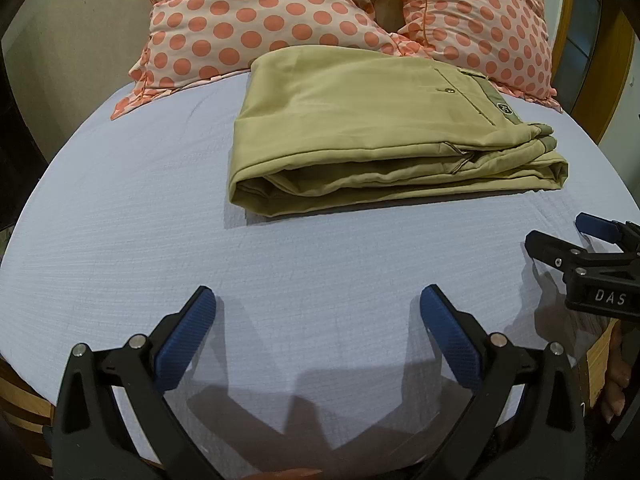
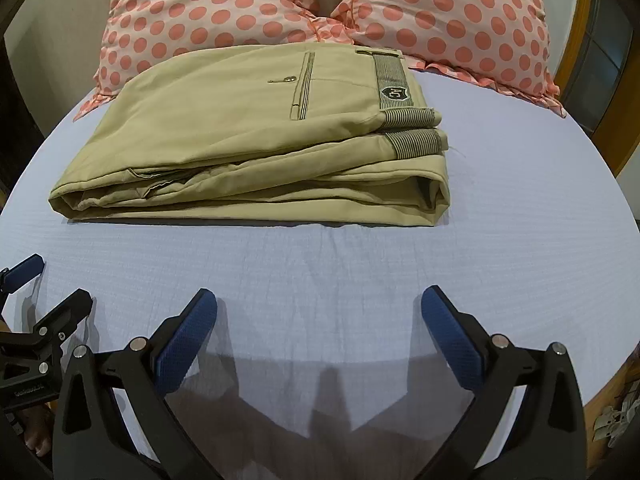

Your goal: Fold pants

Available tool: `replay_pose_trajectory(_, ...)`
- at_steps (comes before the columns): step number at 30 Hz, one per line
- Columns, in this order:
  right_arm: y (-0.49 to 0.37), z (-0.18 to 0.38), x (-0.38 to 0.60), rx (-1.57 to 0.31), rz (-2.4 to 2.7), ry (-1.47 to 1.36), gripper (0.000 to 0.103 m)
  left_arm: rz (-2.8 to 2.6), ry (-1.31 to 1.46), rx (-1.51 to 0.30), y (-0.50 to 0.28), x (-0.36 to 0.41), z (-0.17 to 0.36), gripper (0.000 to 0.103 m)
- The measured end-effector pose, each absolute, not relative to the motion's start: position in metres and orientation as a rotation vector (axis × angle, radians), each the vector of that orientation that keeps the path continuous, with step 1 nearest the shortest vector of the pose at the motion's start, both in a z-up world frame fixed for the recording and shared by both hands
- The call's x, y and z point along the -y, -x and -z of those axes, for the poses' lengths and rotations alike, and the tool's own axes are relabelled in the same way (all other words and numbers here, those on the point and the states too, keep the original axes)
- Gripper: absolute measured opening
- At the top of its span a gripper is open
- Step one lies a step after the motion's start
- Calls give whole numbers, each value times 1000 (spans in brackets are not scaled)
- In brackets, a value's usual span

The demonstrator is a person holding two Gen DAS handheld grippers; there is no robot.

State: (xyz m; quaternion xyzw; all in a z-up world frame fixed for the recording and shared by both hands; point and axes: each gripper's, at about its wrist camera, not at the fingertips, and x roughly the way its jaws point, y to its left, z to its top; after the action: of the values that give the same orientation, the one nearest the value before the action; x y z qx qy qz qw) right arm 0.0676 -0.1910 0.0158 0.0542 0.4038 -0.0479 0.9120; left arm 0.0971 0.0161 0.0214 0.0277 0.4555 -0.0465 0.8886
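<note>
The khaki pants [image 1: 360,128] lie folded into a compact stack on the light blue bed sheet [image 1: 160,200], waistband with striped lining and a badge to the right. They also show in the right wrist view [image 2: 240,136]. My left gripper [image 1: 318,300] is open and empty, hovering over the sheet well short of the pants. My right gripper [image 2: 320,300] is open and empty too, in front of the pants. The right gripper also shows at the right edge of the left wrist view [image 1: 556,232]. The left gripper shows at the left edge of the right wrist view [image 2: 60,284].
Two polka-dot pillows [image 1: 248,20] [image 1: 480,20] lie against the head of the bed just behind the pants. The wooden bed frame [image 1: 24,400] edges the sheet near me. A wood-framed door or window [image 2: 600,60] stands at the right.
</note>
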Motion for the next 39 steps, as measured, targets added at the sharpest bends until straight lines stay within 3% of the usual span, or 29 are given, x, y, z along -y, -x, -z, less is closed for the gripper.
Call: replay_pose_trajectory(39,-67,-16,190,-827,99,-112,102,92,-56,-932,-97,-16,-22,101)
